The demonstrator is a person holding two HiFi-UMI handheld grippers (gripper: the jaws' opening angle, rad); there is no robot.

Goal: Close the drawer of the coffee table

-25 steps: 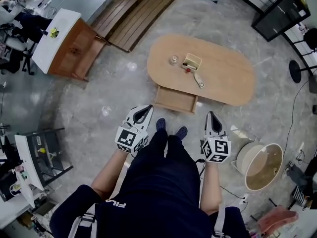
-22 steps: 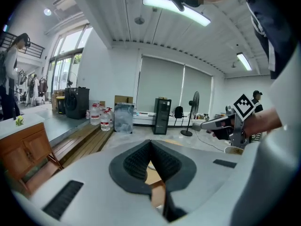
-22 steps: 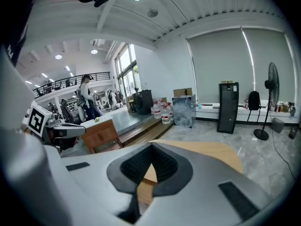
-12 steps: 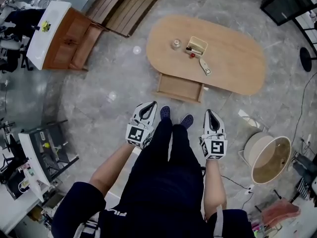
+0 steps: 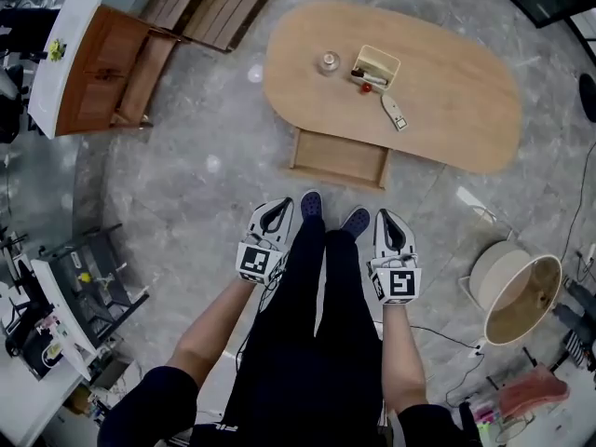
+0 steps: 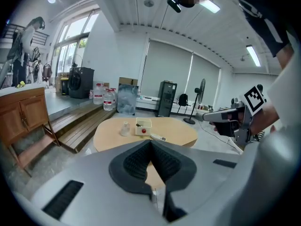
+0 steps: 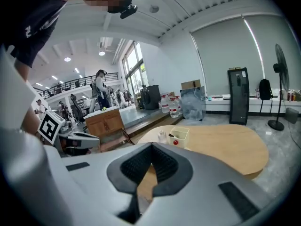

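The oval wooden coffee table (image 5: 466, 101) stands ahead of me, and its drawer (image 5: 339, 159) is pulled out toward my feet. On the top are a small glass jar (image 5: 328, 60), an open box (image 5: 376, 67) with a red ball in it, and a remote (image 5: 395, 112). My left gripper (image 5: 277, 208) and right gripper (image 5: 387, 219) hang side by side in front of my legs, well short of the drawer. Both are shut with nothing between their fingers. The table (image 6: 178, 132) shows beyond the left gripper (image 6: 151, 145), and likewise the table (image 7: 225, 147) beyond the right gripper (image 7: 151, 149).
A wooden cabinet (image 5: 102, 68) with a white top stands at the far left, beside wooden steps (image 5: 200, 7). A round basket (image 5: 520, 298) lies on the floor to the right, with cables near it. A shelf cart (image 5: 79, 291) is at the left.
I have stepped closer to the table, so it and the open drawer sit larger and nearer. Both grippers stay shut and have drawn a little closer together.
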